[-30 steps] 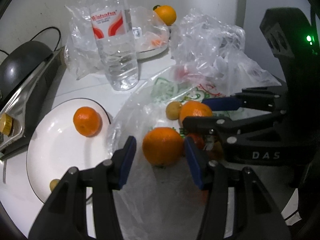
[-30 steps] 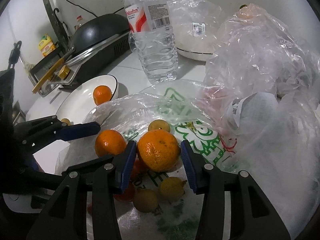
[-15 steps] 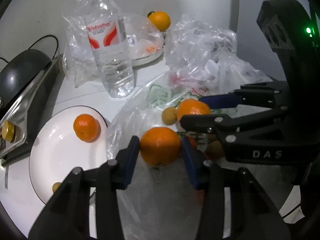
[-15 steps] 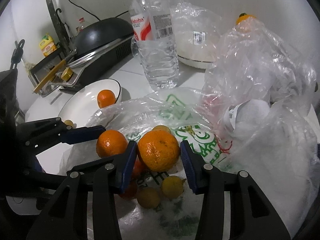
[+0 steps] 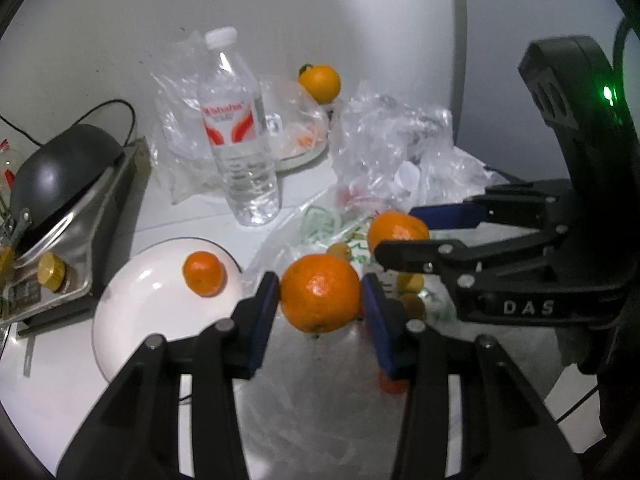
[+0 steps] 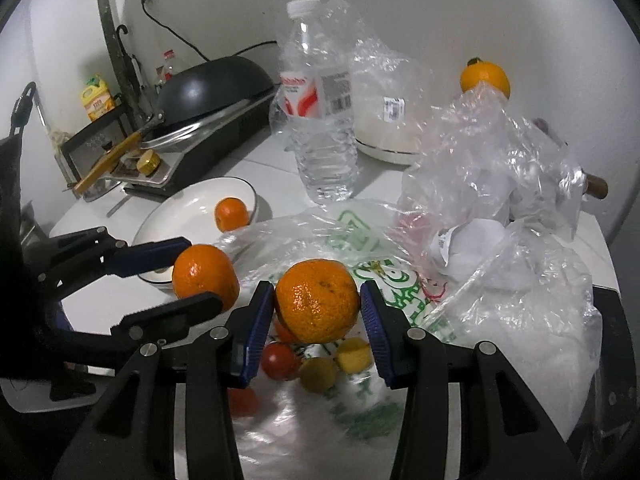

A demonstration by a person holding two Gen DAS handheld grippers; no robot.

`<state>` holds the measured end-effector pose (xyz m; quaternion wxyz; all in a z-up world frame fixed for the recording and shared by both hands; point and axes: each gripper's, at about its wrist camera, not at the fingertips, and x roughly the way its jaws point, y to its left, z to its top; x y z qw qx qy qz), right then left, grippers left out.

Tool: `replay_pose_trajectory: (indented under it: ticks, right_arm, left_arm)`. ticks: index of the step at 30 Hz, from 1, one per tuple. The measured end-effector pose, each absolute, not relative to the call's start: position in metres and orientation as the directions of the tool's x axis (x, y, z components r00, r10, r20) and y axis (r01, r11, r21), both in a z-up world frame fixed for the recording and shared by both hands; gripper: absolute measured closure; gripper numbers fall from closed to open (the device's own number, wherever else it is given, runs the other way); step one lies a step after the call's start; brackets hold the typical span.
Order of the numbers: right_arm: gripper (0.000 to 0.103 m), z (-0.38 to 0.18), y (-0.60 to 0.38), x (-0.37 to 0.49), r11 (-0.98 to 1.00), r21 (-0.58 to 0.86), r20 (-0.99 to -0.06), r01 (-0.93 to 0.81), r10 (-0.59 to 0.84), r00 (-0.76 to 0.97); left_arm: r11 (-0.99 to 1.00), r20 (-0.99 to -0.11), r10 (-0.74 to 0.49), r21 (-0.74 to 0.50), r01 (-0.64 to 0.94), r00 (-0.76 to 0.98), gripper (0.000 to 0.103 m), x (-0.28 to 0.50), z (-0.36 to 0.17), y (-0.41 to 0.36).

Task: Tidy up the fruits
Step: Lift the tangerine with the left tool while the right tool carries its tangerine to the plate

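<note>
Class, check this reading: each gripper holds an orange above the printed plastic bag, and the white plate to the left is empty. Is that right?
Not quite. The white plate is not empty: a small orange sits on it, as the left wrist view shows. The rest stands: the left gripper and the right gripper each hold an orange above the printed plastic bag.

White "DAS" on the right gripper (image 5: 394, 233), red-and-white label on water bottle (image 5: 238, 136), brand unreadable

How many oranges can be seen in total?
4: one in the left gripper, one in the right gripper, one on the white plate, one behind the bags. More may be hidden.
</note>
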<state>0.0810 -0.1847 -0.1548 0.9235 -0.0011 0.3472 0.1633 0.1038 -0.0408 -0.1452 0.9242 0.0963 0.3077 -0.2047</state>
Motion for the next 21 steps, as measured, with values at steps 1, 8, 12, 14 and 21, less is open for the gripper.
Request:
replay_pose_trajectory:
  ticks: [1, 8, 12, 14, 21]
  right_arm:
    - [0.056, -0.153, -0.182, 0.079, 0.946, 0.109, -0.639, -0.305, 0.301, 0.707]
    - [0.056, -0.144, -0.164, 0.063, 0.944, 0.089, -0.630, -0.318, 0.300, 0.716]
    - [0.056, -0.136, -0.157, 0.053, 0.944, 0.076, -0.620, -0.321, 0.296, 0.726]
    - [0.056, -0.134, -0.154, 0.051, 0.945, 0.070, -0.619, -0.320, 0.293, 0.729]
    - [0.056, -0.125, -0.142, 0.041, 0.945, 0.047, -0.613, -0.322, 0.282, 0.738]
  left_arm:
    - [0.898, -0.602, -0.320, 0.053, 0.436, 0.732, 0.059, 0.100, -0.143, -0.039]
    - [0.903, -0.567, -0.329, 0.045, 0.427, 0.755, 0.059, 0.082, -0.131, -0.023]
    - [0.904, -0.550, -0.333, 0.043, 0.425, 0.766, 0.059, 0.075, -0.124, -0.016]
    - [0.904, -0.541, -0.337, 0.042, 0.425, 0.771, 0.059, 0.071, -0.122, -0.013]
    - [0.910, -0.516, -0.340, 0.029, 0.413, 0.786, 0.059, 0.059, -0.115, 0.000]
